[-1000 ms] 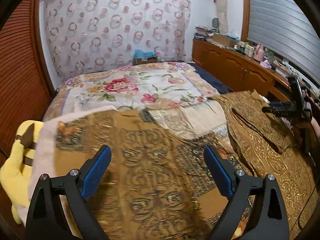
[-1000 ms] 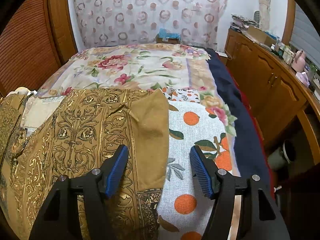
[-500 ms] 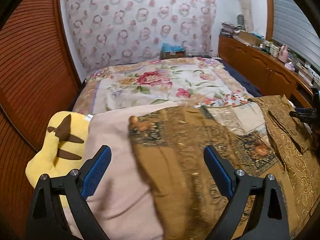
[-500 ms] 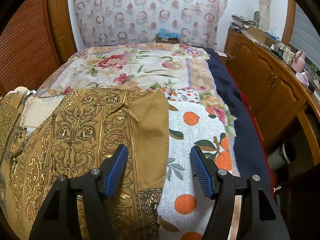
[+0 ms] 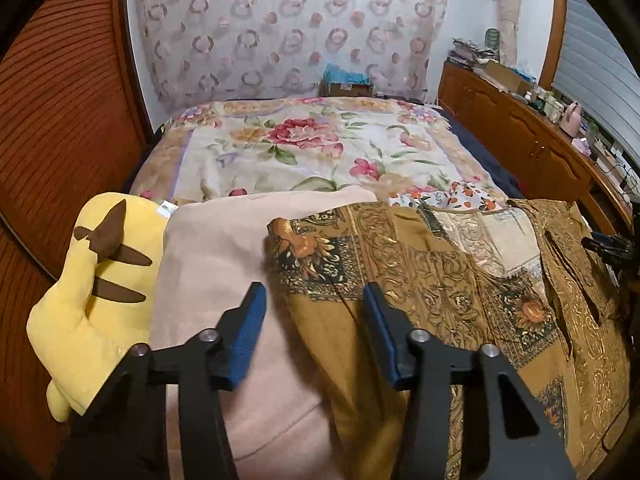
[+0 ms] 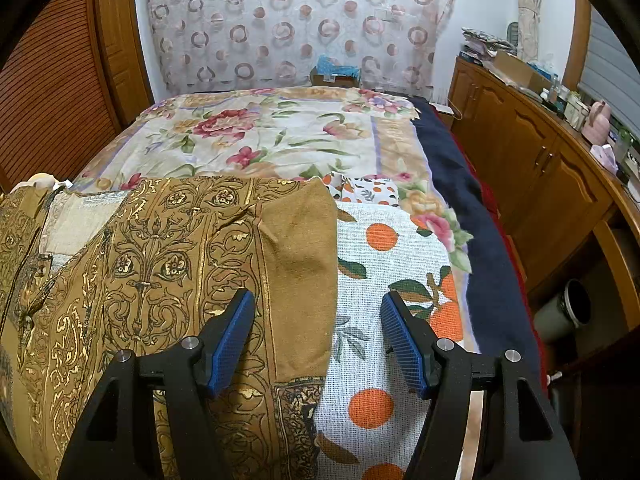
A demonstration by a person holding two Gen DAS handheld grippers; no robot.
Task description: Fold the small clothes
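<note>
A brown garment with gold patterns [image 5: 432,280] lies spread across the near end of the bed. My left gripper [image 5: 312,300] is open and empty above the garment's left edge, where it meets a pink blanket [image 5: 216,264]. My right gripper [image 6: 318,312] is open and empty above the garment's right edge [image 6: 296,264], with its left finger over the brown cloth and its right finger over an orange-print cloth [image 6: 396,280]. The right gripper also shows at the far right of the left wrist view [image 5: 608,248].
A yellow plush toy [image 5: 96,292] lies at the bed's left edge by a wooden wall. A floral bedspread [image 5: 304,148] covers the far bed. A wooden cabinet [image 6: 540,160] with clutter runs along the right. A bin [image 6: 564,312] stands on the floor.
My left gripper has swung left from the middle of the garment to its left edge, and its jaws have narrowed but stay open. The right gripper has held still.
</note>
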